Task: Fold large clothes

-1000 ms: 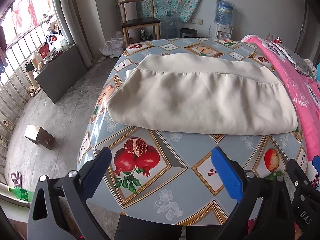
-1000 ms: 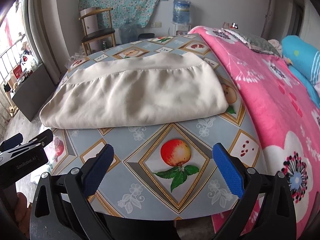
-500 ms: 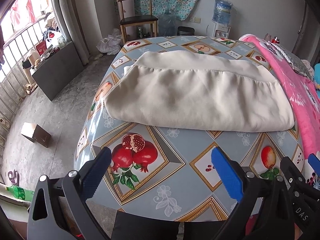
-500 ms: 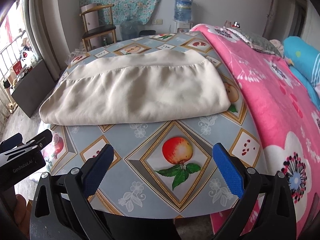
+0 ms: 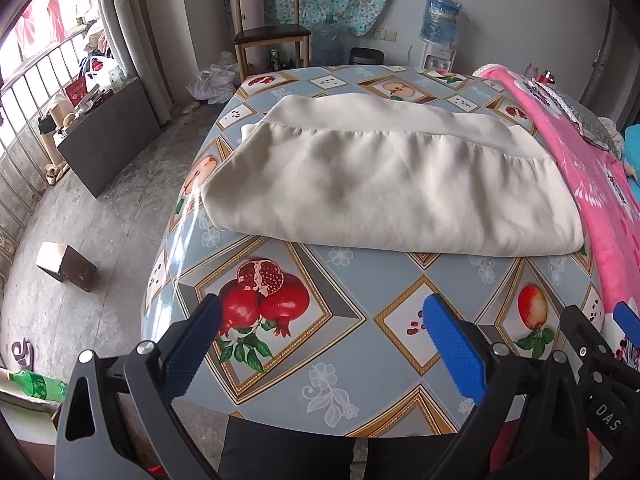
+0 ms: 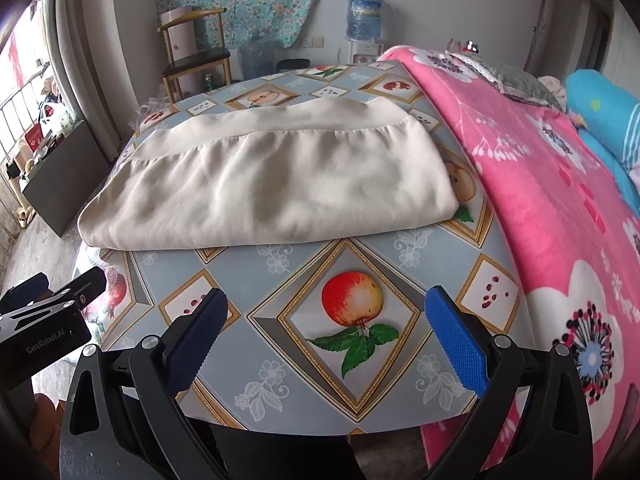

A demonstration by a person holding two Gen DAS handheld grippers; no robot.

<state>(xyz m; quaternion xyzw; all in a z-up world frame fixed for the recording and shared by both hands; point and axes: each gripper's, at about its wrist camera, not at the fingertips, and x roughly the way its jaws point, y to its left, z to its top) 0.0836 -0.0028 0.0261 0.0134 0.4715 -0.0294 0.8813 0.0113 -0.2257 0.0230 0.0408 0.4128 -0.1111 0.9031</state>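
- One pink blanket (image 6: 560, 208) borders the counter's (image 5: 340, 344) right side.
- Cream garment (image 5: 384, 184) lies folded mid-counter, nothing covering it.
- Chair (image 5: 272, 36) and water jug (image 5: 440, 16) stand beyond.
- Left tool (image 5: 324, 344) and right tool (image 6: 326, 340) hang spread and empty, near the counter's front edge.

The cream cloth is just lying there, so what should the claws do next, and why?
Probably reach both forward to the cream cloth's near folded edge. The left claw and right claw are both open, empty and short of it, over the bare fruit-print tablecloth.
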